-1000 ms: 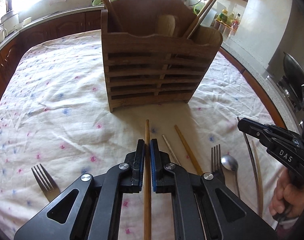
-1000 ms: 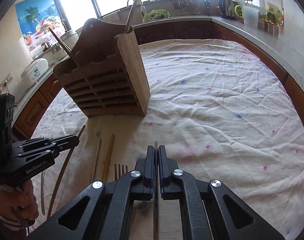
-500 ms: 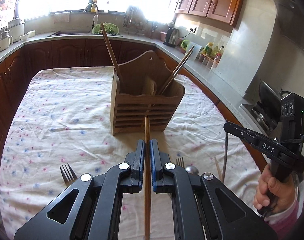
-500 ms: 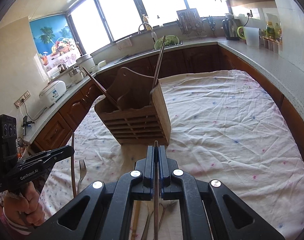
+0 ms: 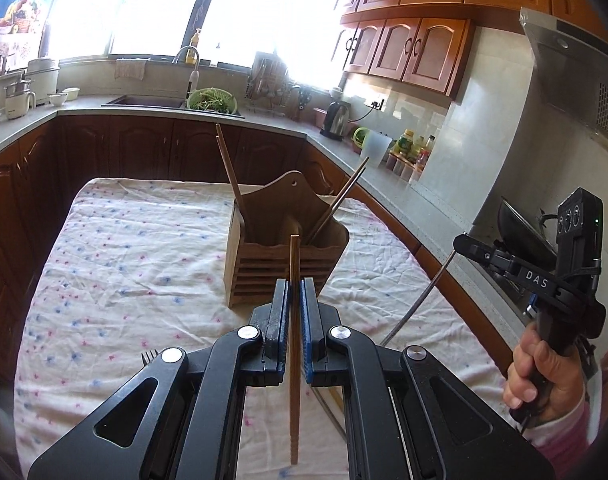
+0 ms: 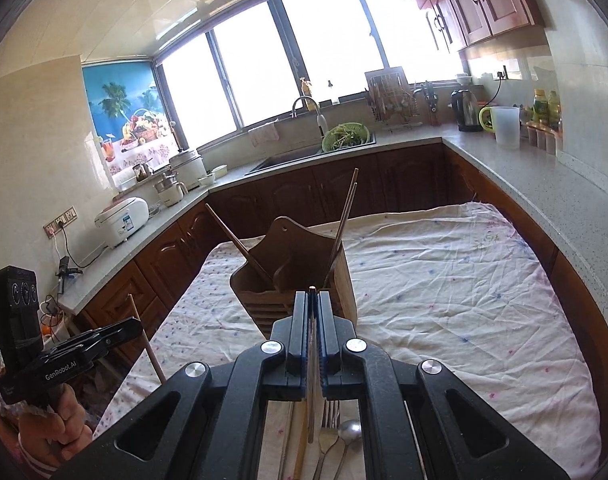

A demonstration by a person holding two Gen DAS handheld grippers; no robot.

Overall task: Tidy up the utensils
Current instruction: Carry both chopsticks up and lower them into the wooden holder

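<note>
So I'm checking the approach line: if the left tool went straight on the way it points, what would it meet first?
Probably the wooden utensil holder: the left tool, shut on a wooden chopstick, points at its slatted front. How far off it stands is unclear.

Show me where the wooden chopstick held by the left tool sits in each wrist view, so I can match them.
Left wrist: the wooden chopstick runs up the centre, clamped in the left tool.
Right wrist: it shows at the far left as a thin stick, crossing the left tool.
Shared landmark: the wooden utensil holder on the cloth.
</note>
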